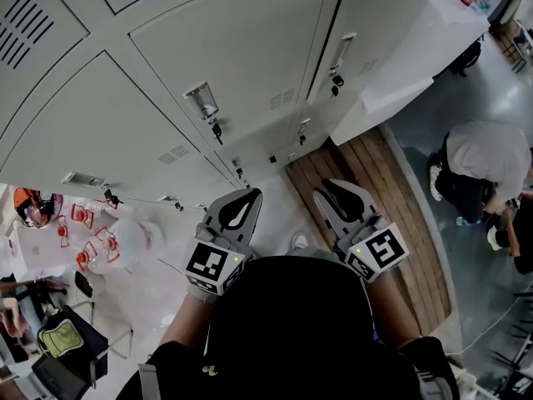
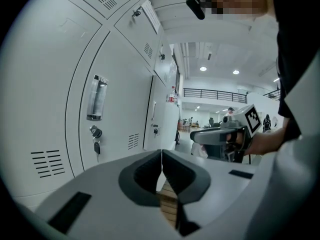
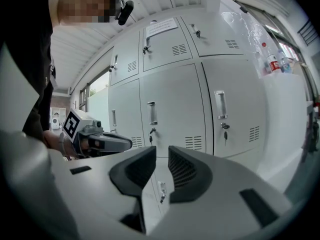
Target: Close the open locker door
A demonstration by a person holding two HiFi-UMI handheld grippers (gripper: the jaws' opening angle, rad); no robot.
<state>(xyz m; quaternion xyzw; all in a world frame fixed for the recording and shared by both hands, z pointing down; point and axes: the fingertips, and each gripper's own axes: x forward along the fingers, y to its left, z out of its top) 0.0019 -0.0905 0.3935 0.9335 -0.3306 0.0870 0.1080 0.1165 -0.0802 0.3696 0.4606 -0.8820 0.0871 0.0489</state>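
Standing before bank of pale grey metal locker doors (image 1: pixel 241 48), person holds both tools clear of them. Left gripper (image 2: pixel 161 156) clenched, tips touching, empty. Right gripper (image 3: pixel 161 159) slightly parted, empty. Doors lie ahead of both; cannot tell which stands open.

Wooden plank strip (image 1: pixel 366 161) on grey floor (image 1: pixel 479 90); ceiling lights (image 2: pixel 203 69) lit; balcony railing (image 2: pixel 215 93) behind.

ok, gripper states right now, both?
Left gripper: shut, nothing between the jaws.
Right gripper: open a little, empty.
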